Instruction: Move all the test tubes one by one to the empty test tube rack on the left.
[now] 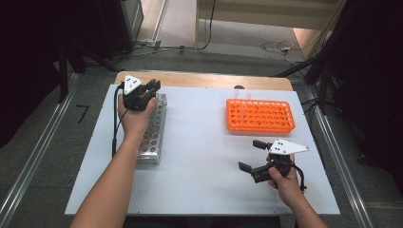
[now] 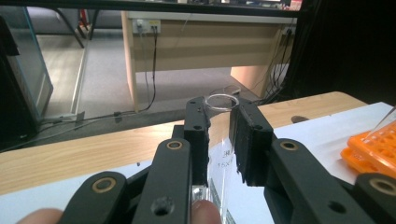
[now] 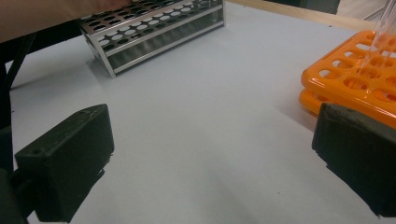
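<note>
The left gripper (image 2: pixel 219 140) fingers clamp a clear tube (image 2: pixel 220 102), its lower end hidden; the right gripper (image 3: pixel 210 168) fingers gape empty over the tabletop (image 3: pixel 210 102).

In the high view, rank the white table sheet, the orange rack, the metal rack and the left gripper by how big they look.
1. White table sheet
2. Orange rack and metal rack: look much alike; a forearm covers part of the metal one, so unranked.
3. Left gripper, shut on a clear test tube
</note>
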